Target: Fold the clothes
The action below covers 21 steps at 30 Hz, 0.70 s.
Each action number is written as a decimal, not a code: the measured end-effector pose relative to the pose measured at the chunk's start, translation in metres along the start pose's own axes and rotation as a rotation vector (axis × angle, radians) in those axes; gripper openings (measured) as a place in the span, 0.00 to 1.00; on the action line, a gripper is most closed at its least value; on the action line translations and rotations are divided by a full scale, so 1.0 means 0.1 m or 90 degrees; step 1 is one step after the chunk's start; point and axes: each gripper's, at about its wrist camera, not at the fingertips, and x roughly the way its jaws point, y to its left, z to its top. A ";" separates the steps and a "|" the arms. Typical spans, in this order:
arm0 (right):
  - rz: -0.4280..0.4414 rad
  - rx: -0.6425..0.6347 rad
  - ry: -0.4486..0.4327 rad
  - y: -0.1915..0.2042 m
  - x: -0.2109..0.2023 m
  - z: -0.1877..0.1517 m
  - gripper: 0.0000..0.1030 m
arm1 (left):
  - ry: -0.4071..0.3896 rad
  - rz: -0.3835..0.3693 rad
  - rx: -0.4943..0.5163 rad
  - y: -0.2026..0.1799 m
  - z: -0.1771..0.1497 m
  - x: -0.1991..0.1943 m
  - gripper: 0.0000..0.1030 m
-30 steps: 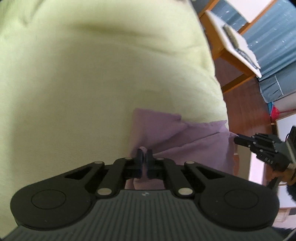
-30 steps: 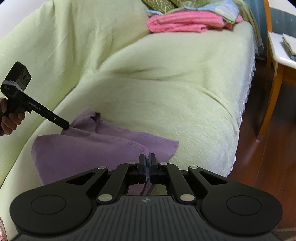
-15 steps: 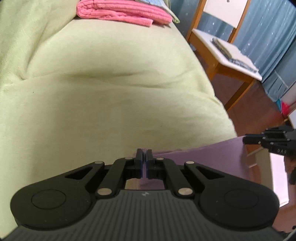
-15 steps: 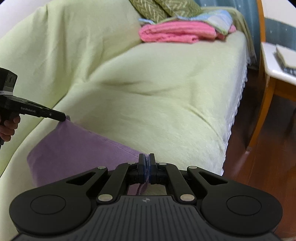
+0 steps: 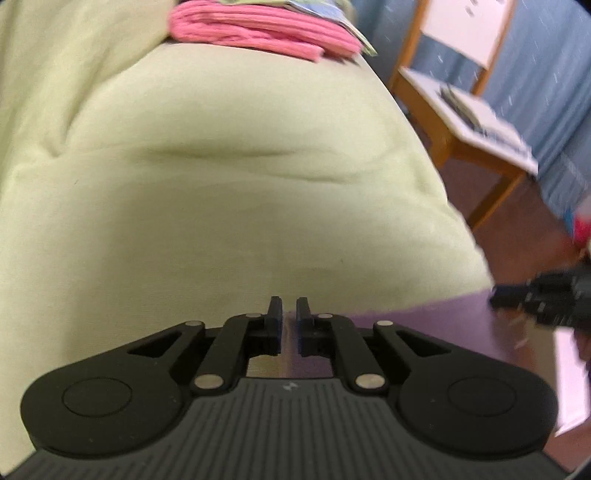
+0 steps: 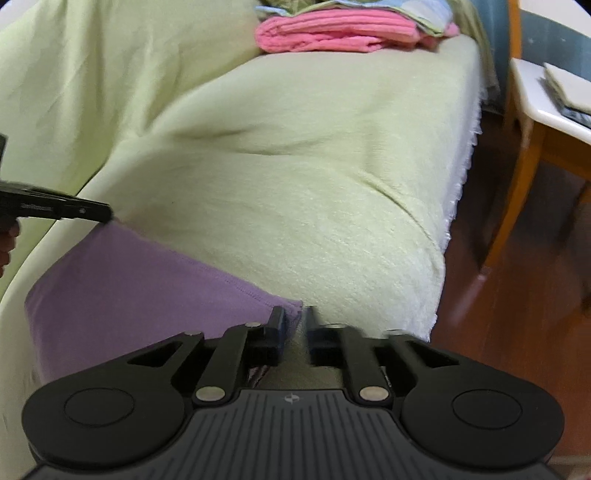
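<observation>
both grippers angled down at the sofa cover point(image 6: 314, 206), left gripper point(image 5: 289, 314) jaws just cracking open, right gripper point(image 6: 293, 321) jaws opening off the purple cloth point(image 6: 140, 280) corner, both were clamped shut a second ago

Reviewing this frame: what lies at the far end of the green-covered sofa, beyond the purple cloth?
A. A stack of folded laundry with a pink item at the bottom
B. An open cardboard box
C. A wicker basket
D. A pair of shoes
A: the right wrist view shows a folded pink item under other folded fabrics at the far end of the sofa, well beyond the purple cloth.
</observation>
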 end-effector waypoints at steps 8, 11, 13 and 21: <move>0.004 -0.014 -0.043 0.20 -0.14 0.06 0.34 | 0.060 -0.069 -0.089 0.23 0.02 0.10 0.17; 0.021 -0.030 -0.046 0.29 -0.10 0.05 0.34 | 0.065 -0.111 -0.157 0.36 0.03 0.17 0.18; 0.028 -0.026 -0.042 0.32 -0.07 0.03 0.34 | 0.062 -0.136 -0.199 0.45 0.04 0.19 0.18; 0.029 -0.021 -0.020 0.36 0.02 -0.13 0.35 | 0.052 -0.140 -0.171 0.49 0.05 0.13 0.02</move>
